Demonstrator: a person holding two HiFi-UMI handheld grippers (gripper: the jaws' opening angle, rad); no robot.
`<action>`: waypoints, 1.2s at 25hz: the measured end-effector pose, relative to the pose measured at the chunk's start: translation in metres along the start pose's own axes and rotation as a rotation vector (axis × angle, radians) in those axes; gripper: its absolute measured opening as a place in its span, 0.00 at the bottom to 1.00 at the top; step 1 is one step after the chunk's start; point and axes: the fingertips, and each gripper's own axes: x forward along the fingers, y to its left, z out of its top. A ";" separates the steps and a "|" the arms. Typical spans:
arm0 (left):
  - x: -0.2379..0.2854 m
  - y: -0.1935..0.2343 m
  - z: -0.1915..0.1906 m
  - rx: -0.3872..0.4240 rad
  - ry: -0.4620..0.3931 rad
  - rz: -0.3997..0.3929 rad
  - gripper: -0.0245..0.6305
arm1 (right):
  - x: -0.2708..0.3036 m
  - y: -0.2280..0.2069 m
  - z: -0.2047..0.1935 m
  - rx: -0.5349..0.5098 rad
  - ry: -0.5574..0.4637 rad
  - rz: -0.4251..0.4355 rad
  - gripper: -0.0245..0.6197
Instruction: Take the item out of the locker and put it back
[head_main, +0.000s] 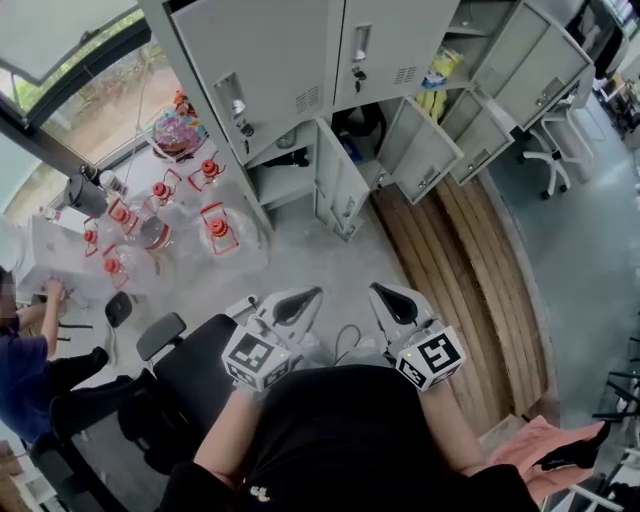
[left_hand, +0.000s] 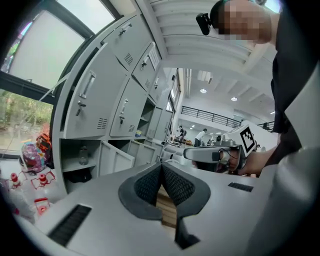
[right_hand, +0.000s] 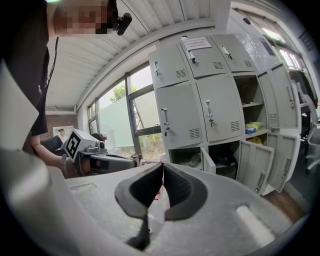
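A bank of grey lockers (head_main: 300, 60) stands ahead, with several lower doors swung open. One open compartment holds a small bottle (left_hand: 83, 156) on a shelf, another a dark bag (head_main: 360, 125), and a third a yellow packet (head_main: 440, 75). My left gripper (head_main: 300, 300) and right gripper (head_main: 390, 297) hover side by side near my chest, well short of the lockers. In the left gripper view the left gripper (left_hand: 161, 165) has its jaws pressed together with nothing between them. The right gripper (right_hand: 162, 165) is likewise shut and empty in its own view.
Several red-capped water jugs (head_main: 215, 225) stand on the floor left of the lockers. A black office chair (head_main: 190, 370) is at my left and a white chair (head_main: 550, 150) at far right. A wooden floor strip (head_main: 470, 290) runs before the open doors. A seated person (head_main: 30, 350) is at far left.
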 end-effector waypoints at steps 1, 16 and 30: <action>-0.004 0.007 -0.001 0.003 -0.001 0.014 0.06 | 0.004 0.002 0.000 0.004 -0.001 -0.009 0.04; 0.029 0.047 -0.008 0.094 0.085 0.133 0.06 | 0.054 -0.032 0.005 0.020 0.004 -0.004 0.04; 0.125 0.108 -0.007 0.129 0.162 0.450 0.06 | 0.101 -0.116 0.003 0.004 0.062 0.157 0.04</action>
